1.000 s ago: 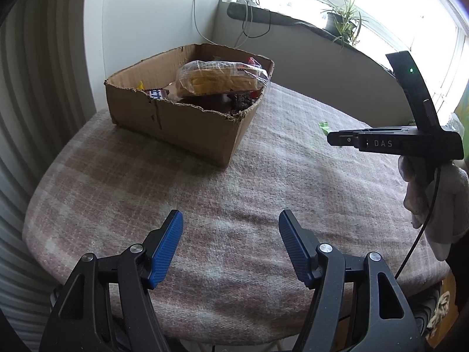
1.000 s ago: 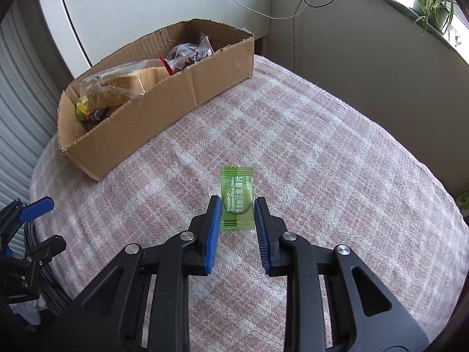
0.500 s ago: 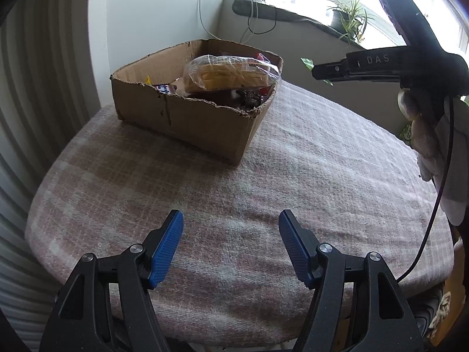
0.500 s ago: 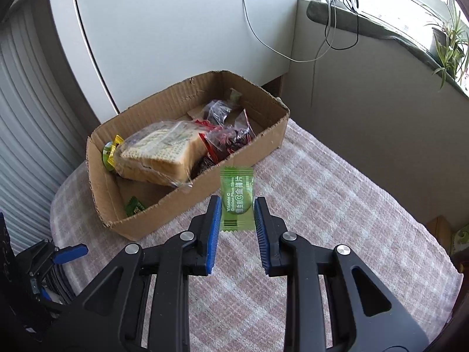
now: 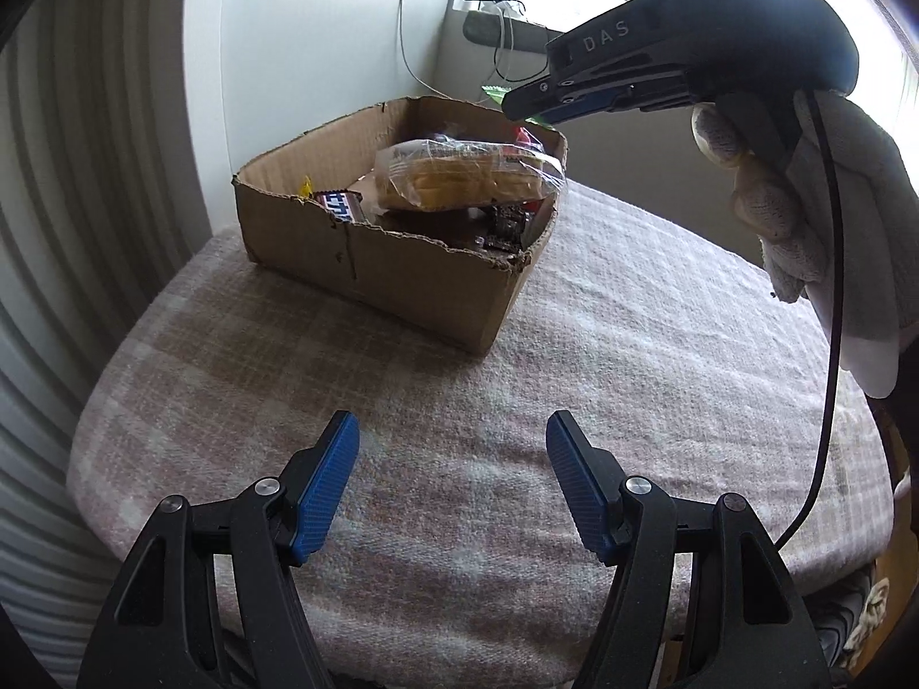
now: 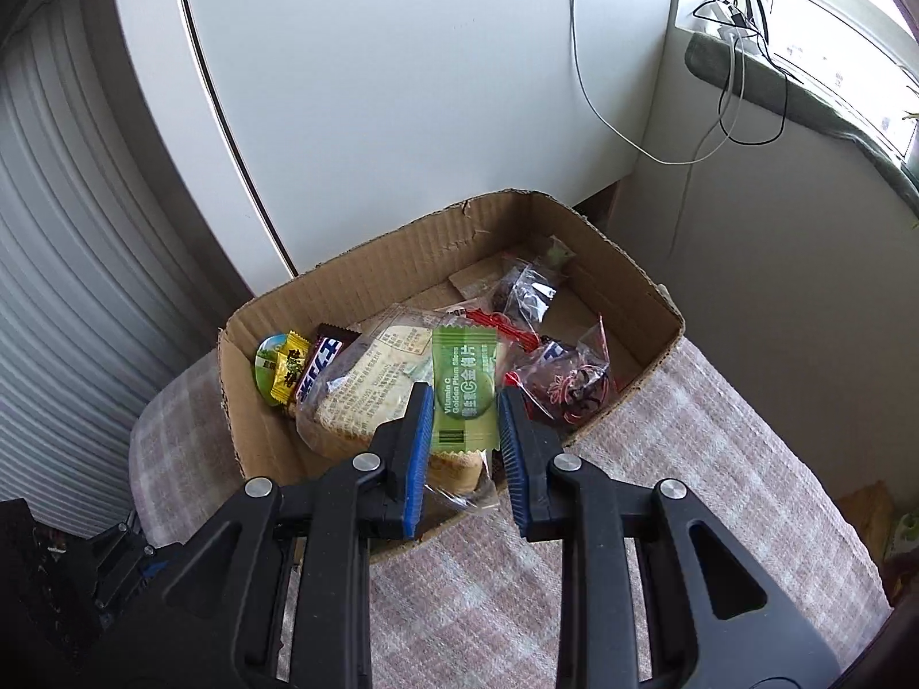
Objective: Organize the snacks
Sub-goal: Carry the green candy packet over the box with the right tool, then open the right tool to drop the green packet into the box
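- The left gripper (image 5: 451,482) hangs low over the near part of the table (image 5: 660,356), its blue fingers spread apart with nothing between them and only checked cloth beneath. I judge it is parked there to stay out of the way.
- Further in, the cardboard box (image 6: 367,293) sits at the far left of the table, close to the white wall. It has no lid and its walls are low, so things can be dropped in from above.
- At the box's left end lie a round green sweet (image 6: 269,359), a yellow candy (image 6: 290,370) and a chocolate bar (image 6: 321,370), packed side by side.
- In the middle a bag of bread (image 6: 367,396) lies across the other snacks, taking most of the floor.
- The right gripper (image 6: 464,430) is clenched on a green plum-candy packet (image 6: 464,384), pinching its lower half so the top stands free. The packet is in the air above the bread, inside the box's outline as seen from the right wrist view.
- On the right, clear bags of dark snacks (image 6: 566,382) fill that end.
- A gloved hand (image 5: 804,189) carries the right gripper high, probably to clear the box's wall before letting go.
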### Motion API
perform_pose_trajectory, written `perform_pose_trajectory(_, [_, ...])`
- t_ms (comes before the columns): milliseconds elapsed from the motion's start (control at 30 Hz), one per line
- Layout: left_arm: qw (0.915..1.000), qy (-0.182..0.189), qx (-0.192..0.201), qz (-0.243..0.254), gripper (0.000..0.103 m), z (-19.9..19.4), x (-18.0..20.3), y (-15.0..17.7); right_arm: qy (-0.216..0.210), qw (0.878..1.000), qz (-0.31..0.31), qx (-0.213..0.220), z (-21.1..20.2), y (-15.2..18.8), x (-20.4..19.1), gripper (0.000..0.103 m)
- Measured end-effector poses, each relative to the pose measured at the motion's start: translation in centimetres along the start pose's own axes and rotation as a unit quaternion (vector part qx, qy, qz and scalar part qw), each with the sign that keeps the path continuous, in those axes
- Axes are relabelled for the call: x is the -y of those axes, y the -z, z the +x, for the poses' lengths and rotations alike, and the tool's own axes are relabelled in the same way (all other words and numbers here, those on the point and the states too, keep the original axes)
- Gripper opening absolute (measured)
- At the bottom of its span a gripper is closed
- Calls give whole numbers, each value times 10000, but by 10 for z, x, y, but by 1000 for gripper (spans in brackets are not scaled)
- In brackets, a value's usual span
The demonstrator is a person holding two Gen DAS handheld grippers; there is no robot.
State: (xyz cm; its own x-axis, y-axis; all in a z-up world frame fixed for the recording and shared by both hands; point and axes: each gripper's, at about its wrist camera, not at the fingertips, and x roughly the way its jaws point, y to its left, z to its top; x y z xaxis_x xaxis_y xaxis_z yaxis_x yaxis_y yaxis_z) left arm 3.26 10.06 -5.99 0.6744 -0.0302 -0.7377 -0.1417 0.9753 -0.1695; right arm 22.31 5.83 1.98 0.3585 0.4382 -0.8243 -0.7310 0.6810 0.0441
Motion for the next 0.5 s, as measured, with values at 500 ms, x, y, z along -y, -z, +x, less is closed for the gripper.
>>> perform_pose_trajectory(500, [9988,-135,472,-42,68,-12,-8,-31,-62,9999,-1,-157,25,-8,0,24])
